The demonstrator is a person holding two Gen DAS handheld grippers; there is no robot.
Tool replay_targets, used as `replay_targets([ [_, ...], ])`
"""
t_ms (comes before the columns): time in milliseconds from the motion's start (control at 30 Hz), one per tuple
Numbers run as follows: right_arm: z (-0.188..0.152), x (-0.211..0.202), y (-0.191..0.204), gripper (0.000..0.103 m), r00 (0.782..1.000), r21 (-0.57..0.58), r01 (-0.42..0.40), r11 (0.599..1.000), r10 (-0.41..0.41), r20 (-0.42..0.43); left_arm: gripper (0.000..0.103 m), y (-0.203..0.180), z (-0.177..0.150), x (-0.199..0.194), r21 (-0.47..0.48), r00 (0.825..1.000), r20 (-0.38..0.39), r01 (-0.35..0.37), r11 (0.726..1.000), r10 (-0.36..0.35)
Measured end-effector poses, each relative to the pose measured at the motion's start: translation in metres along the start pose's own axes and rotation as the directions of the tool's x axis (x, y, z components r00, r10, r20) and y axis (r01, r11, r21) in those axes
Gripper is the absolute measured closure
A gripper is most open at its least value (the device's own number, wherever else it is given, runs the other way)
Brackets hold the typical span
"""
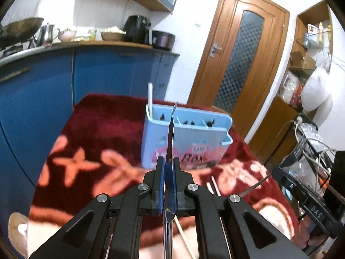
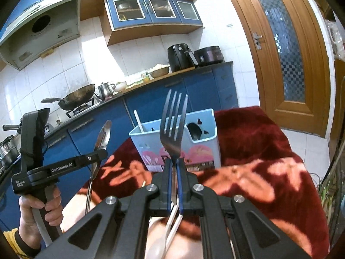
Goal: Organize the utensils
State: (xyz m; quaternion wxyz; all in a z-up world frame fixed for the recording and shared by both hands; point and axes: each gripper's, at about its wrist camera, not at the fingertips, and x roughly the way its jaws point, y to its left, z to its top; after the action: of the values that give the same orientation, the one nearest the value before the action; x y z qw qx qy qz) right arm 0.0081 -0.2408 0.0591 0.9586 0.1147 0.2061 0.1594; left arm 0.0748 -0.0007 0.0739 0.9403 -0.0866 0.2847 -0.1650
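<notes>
left gripper [image 1: 169, 166] clamps a spoon [image 1: 170, 138]; right gripper [image 2: 174, 166] clamps a fork [image 2: 173, 127].

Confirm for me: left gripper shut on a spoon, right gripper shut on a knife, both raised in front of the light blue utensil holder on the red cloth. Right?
Not quite. The right gripper is shut on a fork, not a knife; the right wrist view shows its four tines. The rest stands: the left gripper is shut on the spoon, both in front of the light blue utensil holder on the red cloth.
</notes>
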Motion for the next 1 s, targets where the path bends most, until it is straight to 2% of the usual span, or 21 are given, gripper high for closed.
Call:
replay_targets([
  [233, 0.017, 0.009, 0.004, 0.097, 1.0, -0.022, 0.0, 1.0, 0.001, 0.022, 0.097, 0.0, 0.032, 0.0, 0.009, 0.997, 0.081, 0.008, 1.0, -0.008],
  [467, 0.036, 0.017, 0.001, 0.097, 0.999, -0.041, -0.002, 0.999, 0.004, 0.043, 0.097, -0.003, 0.07, 0.009, 0.01, 0.985, 0.174, 0.015, 1.0, -0.016],
  [767, 0.049, 0.026, -0.002, 0.099, 0.998, -0.053, -0.007, 0.999, 0.011, 0.064, 0.097, -0.005, 0.107, 0.031, -0.011, 0.955, 0.296, -0.003, 1.0, 0.006],
  [1000, 0.038, 0.039, -0.018, 0.098, 1.0, -0.027, 0.009, 1.0, -0.009, 0.001, 0.097, -0.006, 0.125, 0.05, -0.028, 0.93, 0.366, -0.021, 0.999, 0.029],
])
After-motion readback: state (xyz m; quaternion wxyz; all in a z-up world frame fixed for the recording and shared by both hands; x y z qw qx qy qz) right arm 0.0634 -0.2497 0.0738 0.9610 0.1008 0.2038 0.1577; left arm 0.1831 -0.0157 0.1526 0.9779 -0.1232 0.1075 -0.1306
